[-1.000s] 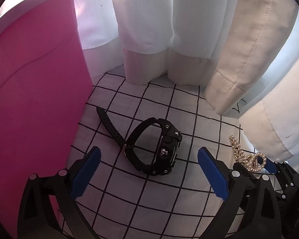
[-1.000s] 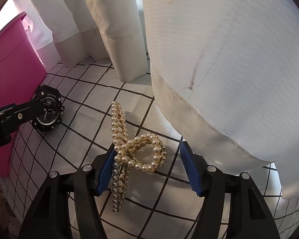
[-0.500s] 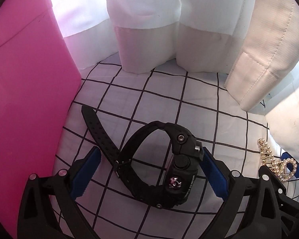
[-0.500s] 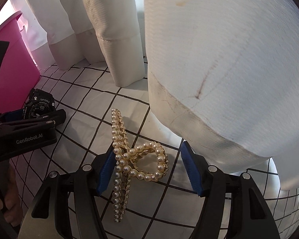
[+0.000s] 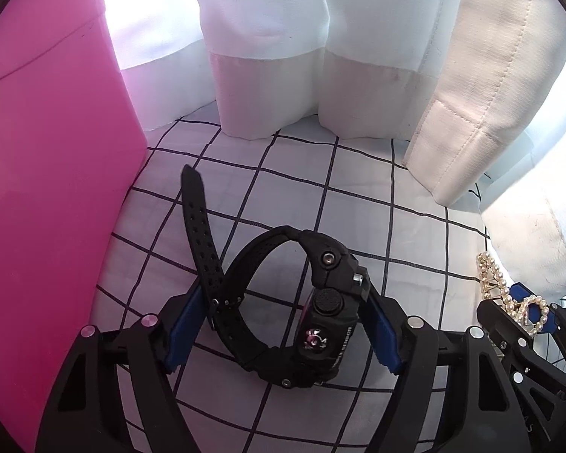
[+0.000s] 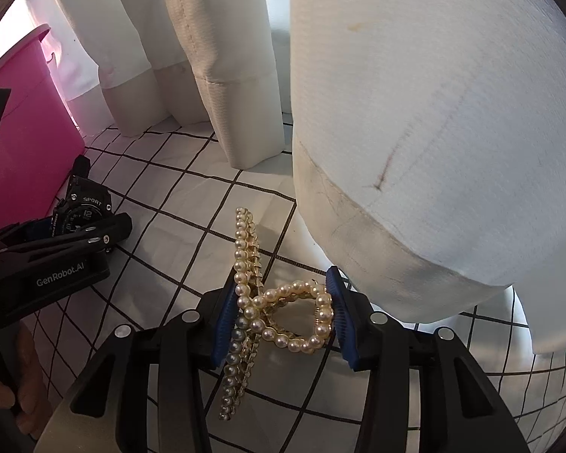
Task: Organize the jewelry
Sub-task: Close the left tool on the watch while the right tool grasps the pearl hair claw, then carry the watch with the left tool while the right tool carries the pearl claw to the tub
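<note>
A black sport watch (image 5: 302,302) lies on its side on the checked cloth (image 5: 358,207). My left gripper (image 5: 283,328) has closed on it, blue pads touching the strap buckle and the watch case. The watch also shows in the right wrist view (image 6: 83,213), with the left gripper (image 6: 56,249) around it. A pearl hair claw clip (image 6: 279,309) rests on the cloth. My right gripper (image 6: 283,321) is shut on its looped handle. The clip (image 5: 517,302) and right gripper (image 5: 532,317) show at the right edge of the left wrist view.
A pink box (image 5: 49,188) stands close on the left of the watch, also in the right wrist view (image 6: 22,120). White curtains (image 5: 283,56) hang at the back, and one large fold (image 6: 434,132) bulges just right of the clip.
Both grippers went from open to closed. The left moved forward over the watch and shut on it. The right closed on the pearl clip's loop.
</note>
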A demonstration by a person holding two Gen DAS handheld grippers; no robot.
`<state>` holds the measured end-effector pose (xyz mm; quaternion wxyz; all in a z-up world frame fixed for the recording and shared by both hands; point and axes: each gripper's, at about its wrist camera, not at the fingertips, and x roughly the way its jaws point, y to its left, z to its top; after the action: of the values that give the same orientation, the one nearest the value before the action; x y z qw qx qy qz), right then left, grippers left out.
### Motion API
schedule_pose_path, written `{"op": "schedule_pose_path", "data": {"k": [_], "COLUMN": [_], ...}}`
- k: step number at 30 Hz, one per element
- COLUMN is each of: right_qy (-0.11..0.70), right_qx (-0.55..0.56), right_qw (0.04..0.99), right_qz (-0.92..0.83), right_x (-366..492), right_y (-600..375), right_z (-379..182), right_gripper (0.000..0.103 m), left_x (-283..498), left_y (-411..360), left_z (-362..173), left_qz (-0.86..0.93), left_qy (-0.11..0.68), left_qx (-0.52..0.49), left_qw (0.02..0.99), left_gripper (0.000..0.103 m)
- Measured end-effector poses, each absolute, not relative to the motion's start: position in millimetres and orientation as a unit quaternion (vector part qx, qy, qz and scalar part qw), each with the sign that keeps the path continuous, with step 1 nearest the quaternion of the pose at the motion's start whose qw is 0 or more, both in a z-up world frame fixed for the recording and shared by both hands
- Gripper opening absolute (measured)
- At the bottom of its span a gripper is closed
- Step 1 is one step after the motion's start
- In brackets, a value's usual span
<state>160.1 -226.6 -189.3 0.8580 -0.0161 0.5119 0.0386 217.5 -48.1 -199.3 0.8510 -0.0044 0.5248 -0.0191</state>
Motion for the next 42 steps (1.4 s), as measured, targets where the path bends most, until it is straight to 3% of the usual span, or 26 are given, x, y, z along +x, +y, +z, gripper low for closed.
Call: {"op": "schedule_pose_path", "data": {"k": [7,18,31,37,42], "right_qy": [0.502,0.438,0.346,0.341,0.371], "right_qx": [0.001,0.008,-0.028,-0.035,-0.056], "right_qw": [0.864,0.897,0.924,0.906,0.879], "right_qz": [0.049,0.065,0.16,0.248,0.294], "right_x": [135.9,105.3,103.2,126.2,147.3], "right_y": [-227.7,-224.4,-149.5,-71.1,-0.5], "right_z": [-172.6,-80.3,28.1,45.2,26.3], "right_gripper": [0.043,0.043,0.043,0.043,0.043], "left_x": [198.1,152.7,109.7,103.9,111.0], "left_y": [-48.0,-62.6,34.7,108.2,159.0], "left_z": [-179.9,-73.0,54.2,66.5,33.2], "left_qz": [-0.028,-0.025,0.059,0.141,0.188], "left_qy": [0.519,0.446,0.368,0.377,0.419], "left_qx": [-0.007,-0.006,-0.049,-0.067,-0.098], "left_qw": [0.855,0.894,0.927,0.913,0.883], "left_gripper": [0.069,0.069,0.069,0.07,0.071]}}
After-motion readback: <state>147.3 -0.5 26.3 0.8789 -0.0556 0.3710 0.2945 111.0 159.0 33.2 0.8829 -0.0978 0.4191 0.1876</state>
